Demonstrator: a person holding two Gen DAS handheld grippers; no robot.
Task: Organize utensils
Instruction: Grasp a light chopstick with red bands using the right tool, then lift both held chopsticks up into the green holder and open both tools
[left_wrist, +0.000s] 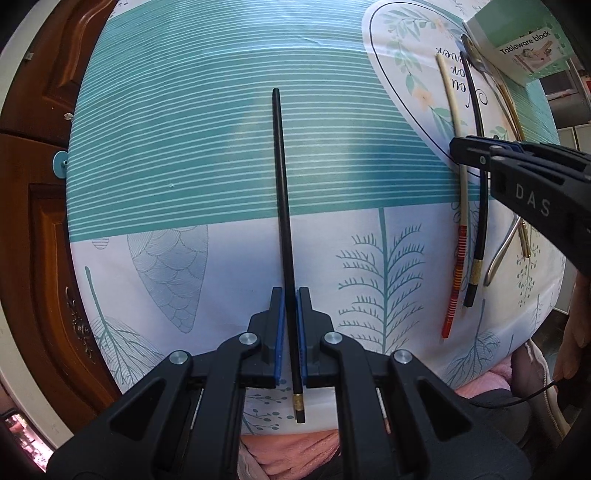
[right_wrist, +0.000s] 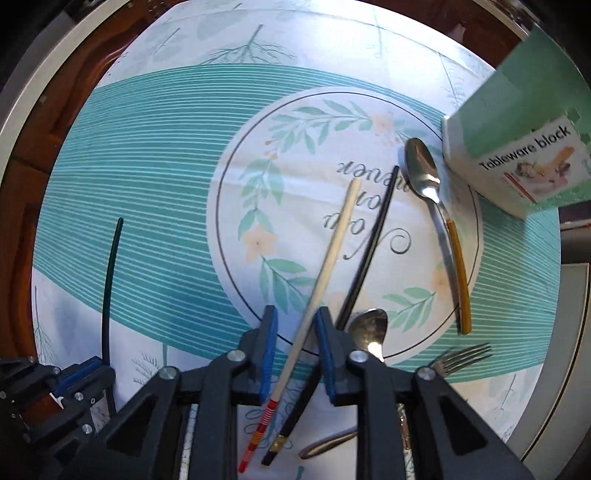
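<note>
The tableware box (right_wrist: 517, 147) runs off the picture's right edge. Right claw (right_wrist: 295, 350) covers the fork (right_wrist: 461, 356) handle and part of the near spoon (right_wrist: 369, 328).

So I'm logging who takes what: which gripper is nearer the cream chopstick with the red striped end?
Right. The right gripper has its fingers either side of the cream chopstick; the left gripper is off to its left, around a black chopstick.

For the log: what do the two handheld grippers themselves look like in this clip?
Both are black plastic with angular linkage arms, silver pivot screws and blue pads on the inner finger faces. The left gripper and the right gripper match. The right one carries white "DAS" lettering on its side. A thin black cable runs nearby.
</note>
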